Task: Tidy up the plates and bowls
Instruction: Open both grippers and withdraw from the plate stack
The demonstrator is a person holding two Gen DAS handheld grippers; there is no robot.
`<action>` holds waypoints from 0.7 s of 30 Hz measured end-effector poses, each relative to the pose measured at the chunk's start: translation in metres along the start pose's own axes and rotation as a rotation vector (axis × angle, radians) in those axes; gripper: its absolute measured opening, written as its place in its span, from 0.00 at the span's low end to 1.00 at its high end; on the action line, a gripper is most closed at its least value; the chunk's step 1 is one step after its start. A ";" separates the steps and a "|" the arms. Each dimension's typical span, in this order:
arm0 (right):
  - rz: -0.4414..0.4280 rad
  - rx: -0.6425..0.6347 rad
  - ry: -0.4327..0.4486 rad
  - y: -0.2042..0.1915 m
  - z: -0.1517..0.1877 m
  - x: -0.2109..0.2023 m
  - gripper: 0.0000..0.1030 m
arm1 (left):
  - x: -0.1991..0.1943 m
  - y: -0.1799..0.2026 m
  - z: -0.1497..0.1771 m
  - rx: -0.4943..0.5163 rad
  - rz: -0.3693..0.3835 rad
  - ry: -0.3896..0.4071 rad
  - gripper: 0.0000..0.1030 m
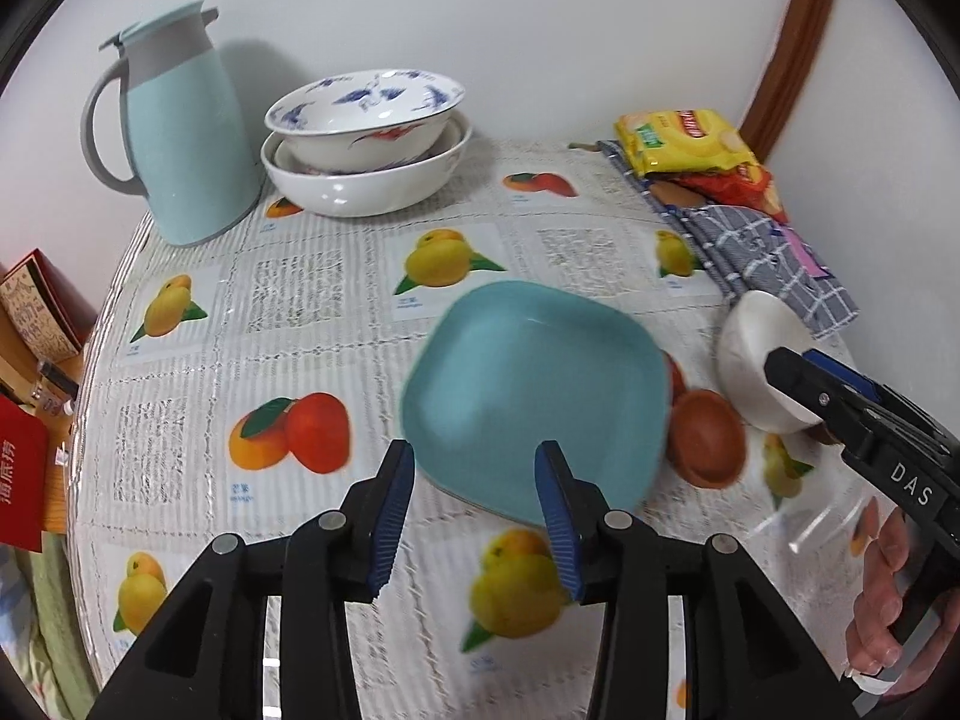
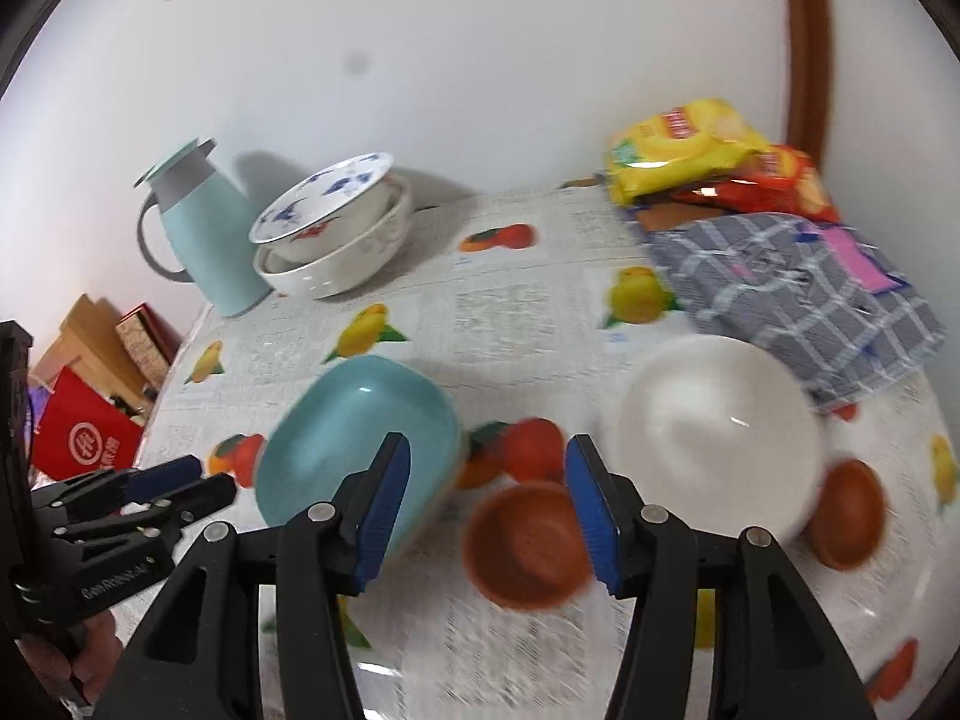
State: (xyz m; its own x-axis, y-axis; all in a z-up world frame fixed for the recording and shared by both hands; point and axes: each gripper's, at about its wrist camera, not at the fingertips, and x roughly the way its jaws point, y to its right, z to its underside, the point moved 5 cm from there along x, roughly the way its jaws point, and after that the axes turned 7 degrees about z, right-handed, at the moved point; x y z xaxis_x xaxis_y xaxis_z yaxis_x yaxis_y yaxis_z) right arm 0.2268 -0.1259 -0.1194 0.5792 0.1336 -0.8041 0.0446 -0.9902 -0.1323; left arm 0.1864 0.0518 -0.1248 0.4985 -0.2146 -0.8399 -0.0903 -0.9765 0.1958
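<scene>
The table (image 1: 336, 276) carries a fruit-print cover; at its far side two stacked bowls (image 1: 366, 138) stand beside a pale blue jug (image 1: 180, 126). Only the right wrist view shows the second brown dish (image 2: 849, 513) past the white bowl (image 2: 720, 432). The teal plate (image 1: 534, 396) lies mid-table, with the first brown dish (image 2: 528, 543) beside it. The left gripper (image 1: 474, 516) and right gripper (image 2: 489, 510) hang above, fingers apart and empty.
</scene>
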 end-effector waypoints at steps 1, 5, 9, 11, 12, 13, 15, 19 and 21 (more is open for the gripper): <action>0.014 0.007 0.007 0.007 0.003 -0.007 0.52 | -0.004 0.006 0.002 0.009 0.002 0.006 0.39; 0.060 0.021 0.043 0.031 0.013 -0.035 0.52 | -0.016 0.031 0.009 0.046 0.003 0.041 0.39; 0.095 0.031 0.037 0.055 0.026 -0.059 0.53 | -0.026 0.053 0.014 0.081 -0.006 0.083 0.39; 0.094 0.033 0.031 0.065 0.034 -0.069 0.53 | -0.029 0.065 0.017 0.095 -0.005 0.102 0.39; 0.104 0.047 0.038 0.073 0.040 -0.077 0.53 | -0.029 0.069 0.017 0.097 -0.007 0.106 0.39; 0.109 0.052 0.041 0.077 0.043 -0.081 0.53 | -0.030 0.073 0.018 0.099 -0.008 0.110 0.39; 0.130 0.058 0.042 0.090 0.053 -0.090 0.53 | -0.029 0.083 0.021 0.104 -0.004 0.112 0.39; 0.163 0.068 0.003 0.111 0.068 -0.097 0.53 | -0.024 0.101 0.026 0.103 0.001 0.109 0.39; 0.179 0.073 -0.007 0.120 0.073 -0.098 0.53 | -0.020 0.107 0.029 0.093 0.004 0.098 0.39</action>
State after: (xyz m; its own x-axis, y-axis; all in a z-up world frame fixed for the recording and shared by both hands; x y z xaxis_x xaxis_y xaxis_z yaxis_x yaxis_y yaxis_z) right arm 0.1160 -0.2551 -0.0983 0.5667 -0.0434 -0.8228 -0.1178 -0.9926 -0.0288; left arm 0.1420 -0.0490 -0.1015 0.5797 -0.2195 -0.7847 -0.1697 -0.9744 0.1472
